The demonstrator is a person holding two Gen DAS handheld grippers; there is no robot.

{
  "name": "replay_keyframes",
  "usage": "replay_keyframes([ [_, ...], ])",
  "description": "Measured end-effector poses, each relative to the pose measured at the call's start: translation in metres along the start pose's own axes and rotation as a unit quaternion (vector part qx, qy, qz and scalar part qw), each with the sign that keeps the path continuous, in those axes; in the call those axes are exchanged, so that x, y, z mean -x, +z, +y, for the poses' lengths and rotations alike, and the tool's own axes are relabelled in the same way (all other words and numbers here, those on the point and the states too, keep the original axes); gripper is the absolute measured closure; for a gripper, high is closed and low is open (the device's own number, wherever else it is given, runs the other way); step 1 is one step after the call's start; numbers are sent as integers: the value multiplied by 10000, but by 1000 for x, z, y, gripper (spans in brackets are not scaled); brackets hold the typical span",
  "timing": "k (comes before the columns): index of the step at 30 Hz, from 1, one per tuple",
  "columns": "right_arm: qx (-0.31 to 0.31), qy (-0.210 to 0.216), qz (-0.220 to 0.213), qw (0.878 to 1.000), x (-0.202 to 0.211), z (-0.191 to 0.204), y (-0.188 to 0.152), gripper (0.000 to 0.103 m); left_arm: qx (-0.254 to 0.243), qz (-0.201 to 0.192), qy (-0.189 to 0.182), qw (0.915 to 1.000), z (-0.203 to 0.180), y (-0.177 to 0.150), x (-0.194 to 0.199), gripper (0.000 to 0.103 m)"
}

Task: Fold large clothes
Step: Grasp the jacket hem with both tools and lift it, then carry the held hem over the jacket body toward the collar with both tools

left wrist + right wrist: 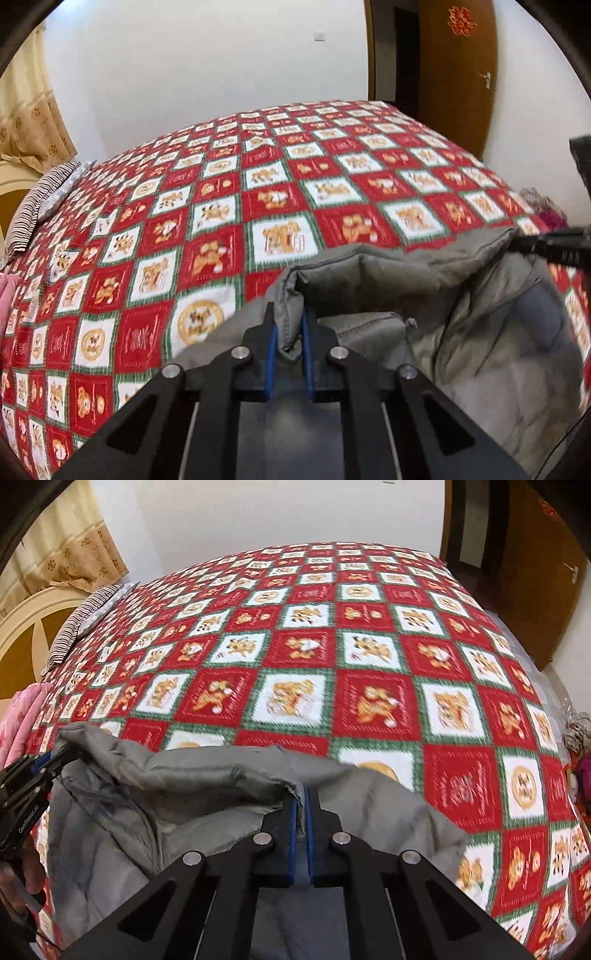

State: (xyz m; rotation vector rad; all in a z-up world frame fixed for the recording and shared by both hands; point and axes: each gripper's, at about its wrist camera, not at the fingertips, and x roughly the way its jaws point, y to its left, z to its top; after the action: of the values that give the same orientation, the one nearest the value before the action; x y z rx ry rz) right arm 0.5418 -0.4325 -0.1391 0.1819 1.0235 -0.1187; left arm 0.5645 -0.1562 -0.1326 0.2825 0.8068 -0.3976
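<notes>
The left gripper tilts steeply down toward the bed, its blue-padded jaws clamped on a fold at the edge of the grey padded jacket, while the right gripper, angled down more steeply still, pinches the same edge further along, and each tool shows at the side of the other's view. The jacket lies bunched at the near edge of the bed, its gripped edge stretched between the two tools, on a red, white and green checked bedspread. Beyond it lie a striped pillow beside the headboard, a curtain and a brown door.
</notes>
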Motion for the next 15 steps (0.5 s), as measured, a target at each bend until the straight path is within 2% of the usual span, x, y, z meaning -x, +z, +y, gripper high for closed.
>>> replay_keyframes([
  [5, 58, -101, 73, 9999, -6, -8, -29, 101, -384, 110, 225, 9989, -10, -31, -8, 92],
  [13, 63, -129, 96, 9999, -16, -15, -54, 101, -503, 342, 342, 9976, -16, -66, -20, 92],
  [14, 107, -174, 102, 9997, -18, -14, -59, 101, -500, 307, 357, 9976, -17, -67, -19, 91],
  [15, 149, -224, 97, 9996, -20, -14, -62, 101, -474, 269, 410, 9977, -17, -68, -16, 83],
])
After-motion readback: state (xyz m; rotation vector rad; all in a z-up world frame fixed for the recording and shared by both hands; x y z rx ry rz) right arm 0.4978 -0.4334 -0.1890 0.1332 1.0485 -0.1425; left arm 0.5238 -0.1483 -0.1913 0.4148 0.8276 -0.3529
